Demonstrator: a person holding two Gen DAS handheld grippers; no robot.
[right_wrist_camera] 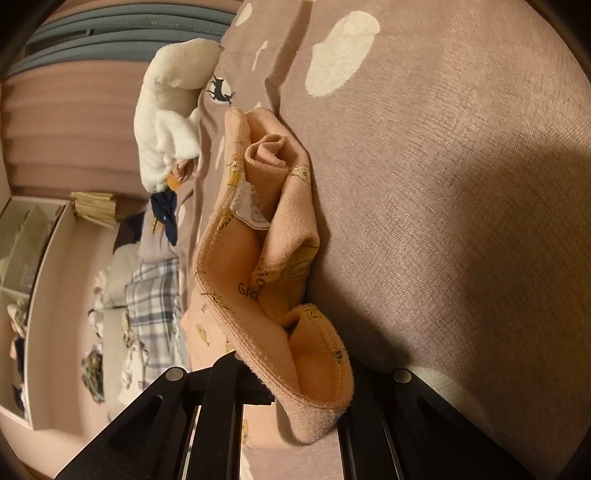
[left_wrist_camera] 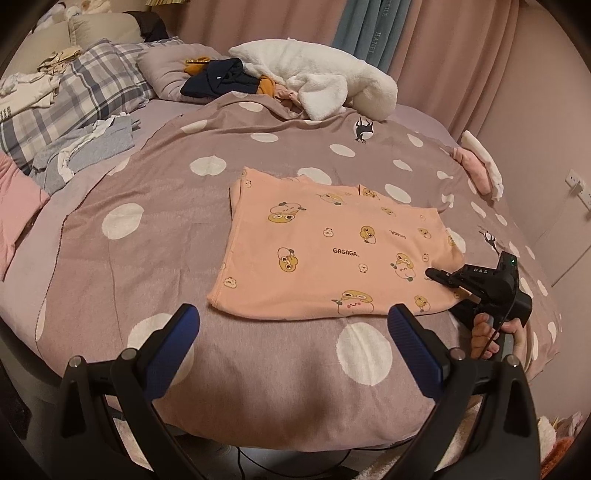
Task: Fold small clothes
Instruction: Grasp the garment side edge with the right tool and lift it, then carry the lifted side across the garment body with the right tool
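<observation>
Shelving point(right_wrist_camera: 33, 266) at nine o'clock in the right wrist view is the only container in sight; its pale open compartments hold small items too blurred to name. Readable writing: "GAGAGA." is printed in dark letters on the pink garment point(left_wrist_camera: 325, 254), among yellow cartoon figures; the right gripper's point(left_wrist_camera: 434, 274) black housing carries "DAS"; the blue-grey curtain point(left_wrist_camera: 364, 33) at twelve o'clock bears pale lettering, one word reading "HANEL".

The garment lies partly folded at the centre of the bed point(left_wrist_camera: 155, 229), on a mauve cover with white spots. Its four o'clock corner is clamped by the right gripper, whose jaws are closed tight on the cloth; the right wrist view shows that corner point(right_wrist_camera: 295, 280) bunched and lifted off the cover, with a white care tag point(right_wrist_camera: 255, 214) showing in the folds. A hand point(left_wrist_camera: 487, 334) holds that gripper's handle. The left gripper point(left_wrist_camera: 291, 325) hovers at six o'clock just short of the garment's near hem, jaws spread wide, nothing between them.
</observation>
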